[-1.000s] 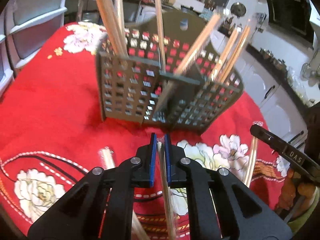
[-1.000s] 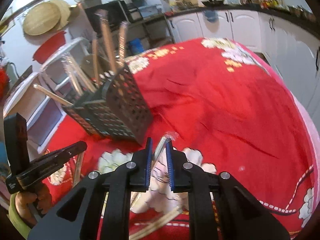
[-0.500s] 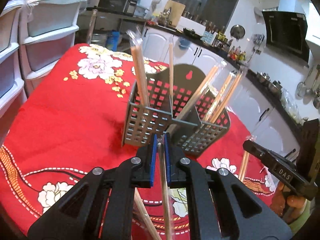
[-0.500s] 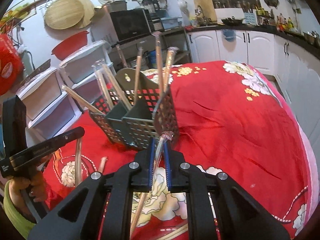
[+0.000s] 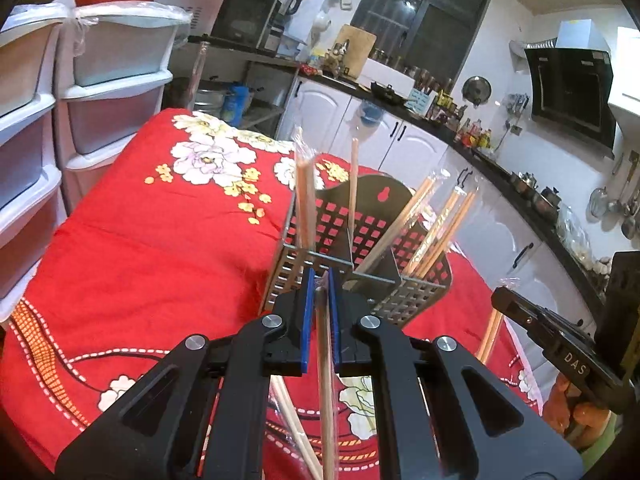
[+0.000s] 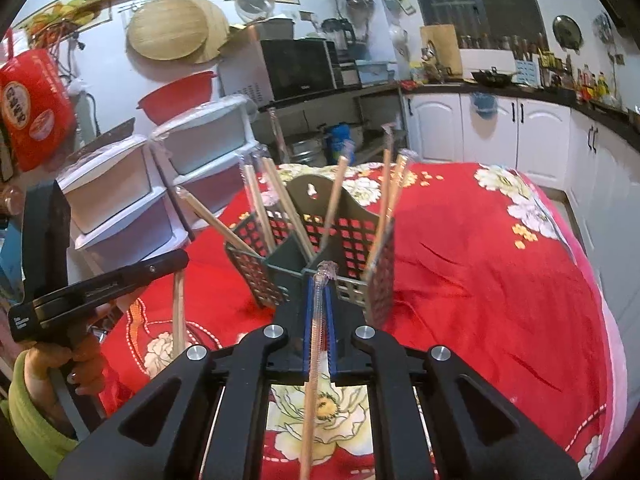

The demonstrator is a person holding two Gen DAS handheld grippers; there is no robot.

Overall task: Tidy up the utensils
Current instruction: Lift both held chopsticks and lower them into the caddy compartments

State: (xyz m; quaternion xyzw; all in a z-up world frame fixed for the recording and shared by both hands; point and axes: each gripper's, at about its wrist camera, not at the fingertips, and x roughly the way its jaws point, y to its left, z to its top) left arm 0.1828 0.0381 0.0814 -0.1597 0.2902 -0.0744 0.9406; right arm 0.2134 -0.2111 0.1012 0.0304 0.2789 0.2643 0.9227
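Observation:
A dark grey perforated utensil holder (image 5: pixel 376 204) (image 6: pixel 352 240) stands on the red flowered tablecloth (image 5: pixel 140 248), with several wrapped chopstick pairs leaning in its compartments. My left gripper (image 5: pixel 320 280) is shut on a wrapped chopstick pair (image 5: pixel 325 360), held above the cloth just before the holder. My right gripper (image 6: pixel 319 280) has its jaws closing, pads pressing on another wrapped chopstick pair (image 6: pixel 314 360), tip near the holder's front rim. Each gripper shows in the other's view: the right gripper (image 5: pixel 520 312) and the left gripper (image 6: pixel 176 258).
Loose wrapped chopsticks (image 5: pixel 292 420) lie on the cloth under my left gripper. Stacked plastic drawers (image 5: pixel 100 100) stand beside the table's left edge. White kitchen cabinets (image 6: pixel 500 132) run behind and to the right. A hand in a green sleeve (image 6: pixel 36 412) holds the left gripper.
Both grippers have risen with their chopsticks, which now hang clear of the cloth. The holder looks smaller and lower in both views. The right jaws drew tighter onto their pair.

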